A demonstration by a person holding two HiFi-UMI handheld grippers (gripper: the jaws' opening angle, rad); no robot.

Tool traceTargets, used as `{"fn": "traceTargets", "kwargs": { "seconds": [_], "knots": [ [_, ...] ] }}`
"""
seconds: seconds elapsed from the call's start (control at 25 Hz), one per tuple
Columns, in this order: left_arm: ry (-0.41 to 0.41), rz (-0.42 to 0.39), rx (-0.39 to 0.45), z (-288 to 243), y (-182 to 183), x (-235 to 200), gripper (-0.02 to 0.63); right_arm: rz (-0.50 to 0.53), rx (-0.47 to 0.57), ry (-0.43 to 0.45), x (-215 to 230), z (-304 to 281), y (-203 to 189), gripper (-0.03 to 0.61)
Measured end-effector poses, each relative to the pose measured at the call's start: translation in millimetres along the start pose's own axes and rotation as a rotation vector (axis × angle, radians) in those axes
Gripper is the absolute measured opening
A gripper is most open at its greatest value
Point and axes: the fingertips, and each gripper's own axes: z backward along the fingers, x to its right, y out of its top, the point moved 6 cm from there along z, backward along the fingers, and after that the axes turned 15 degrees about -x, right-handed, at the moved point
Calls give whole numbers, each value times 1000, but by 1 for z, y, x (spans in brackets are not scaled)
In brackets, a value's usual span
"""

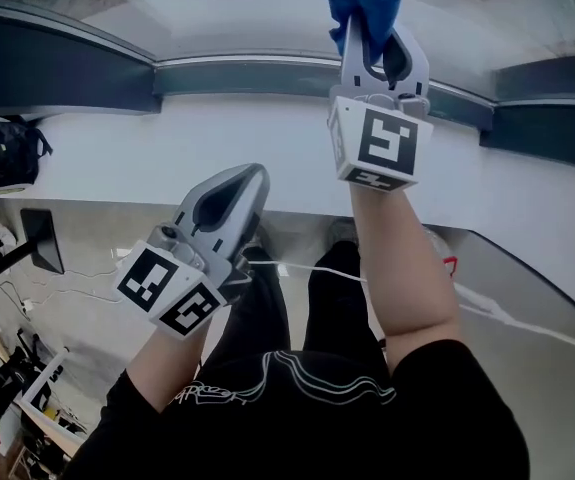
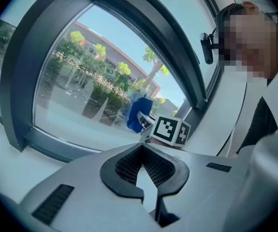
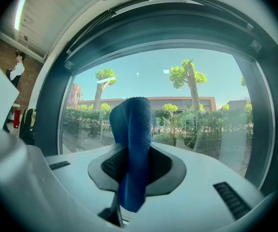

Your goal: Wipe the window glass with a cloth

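A folded blue cloth (image 3: 134, 144) sticks up between the jaws of my right gripper (image 3: 136, 166), which is shut on it. In the head view that right gripper (image 1: 365, 13) is raised near the window glass (image 1: 227, 13), the blue cloth (image 1: 364, 0) at its tip. The left gripper view shows the cloth (image 2: 139, 113) held close to the window glass (image 2: 85, 81). My left gripper (image 1: 239, 183) hangs lower, over the white sill, shut with nothing between its jaws. The window glass (image 3: 177, 100) fills the right gripper view, with trees and a building beyond.
A dark grey window frame (image 1: 217, 73) runs along the bottom of the glass above a white sill (image 1: 147, 158). A black bag (image 1: 2, 153) lies at the left end of the sill. A white cord (image 1: 307, 268) crosses the floor below.
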Motion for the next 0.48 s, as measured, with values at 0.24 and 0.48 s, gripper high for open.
{"fn": "traceTargets", "kwargs": {
  "seconds": [0.24,0.48],
  "knots": [
    [-25,-21,-18,-41,2,37,6,5,6,-5,52,11,-8,67],
    [-49,-24,-26,-85,3,70,6,10,13,-2,107,24,-19,67]
  ]
}}
